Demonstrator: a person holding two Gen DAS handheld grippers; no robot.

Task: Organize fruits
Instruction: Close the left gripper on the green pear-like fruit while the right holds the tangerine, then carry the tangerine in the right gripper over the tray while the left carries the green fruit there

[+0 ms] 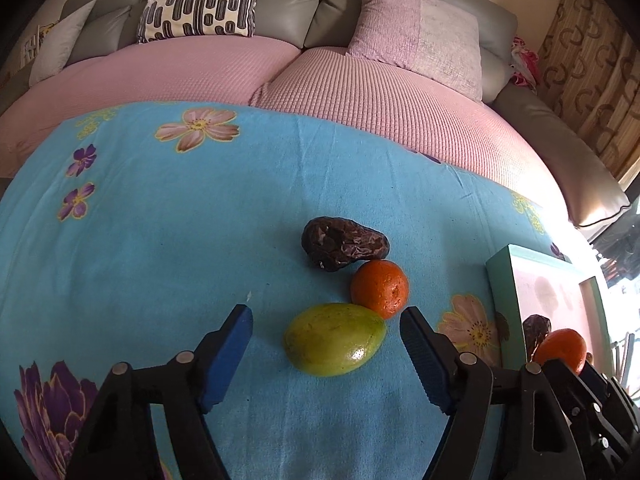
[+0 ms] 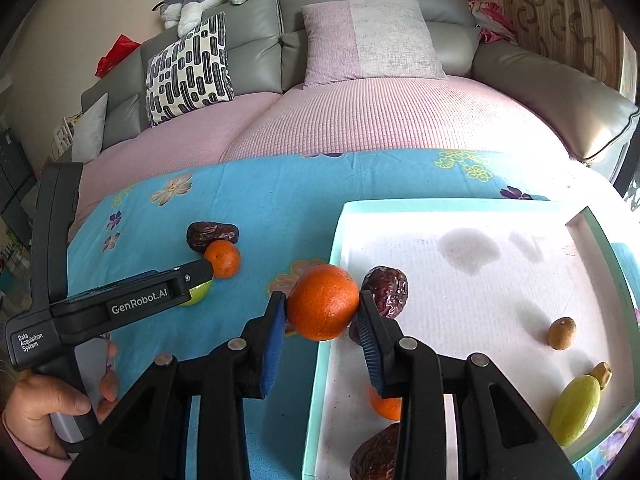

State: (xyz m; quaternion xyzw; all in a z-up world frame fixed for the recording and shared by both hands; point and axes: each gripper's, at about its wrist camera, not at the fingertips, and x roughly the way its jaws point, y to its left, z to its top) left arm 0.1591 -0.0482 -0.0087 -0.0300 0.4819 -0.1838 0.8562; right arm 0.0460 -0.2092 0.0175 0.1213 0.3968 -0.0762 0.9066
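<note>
The right gripper (image 2: 322,312) clamps a round, dimpled orange mandarin (image 2: 323,307) over the near-left rim of the shallow white tray (image 2: 460,304). The left gripper (image 1: 326,322) stands spread, a smooth oval green fruit (image 1: 335,338) lying between its fingers; beyond lie a second mandarin (image 1: 380,288) and a wrinkled dark date (image 1: 344,243).

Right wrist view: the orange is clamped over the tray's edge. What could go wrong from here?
The orange, held in the right gripper, hangs above the tray rim; released here, it might land on the rim and roll onto the blue cloth. Dropped further in, it could knock the dark wrinkled fruit beside it.
</note>
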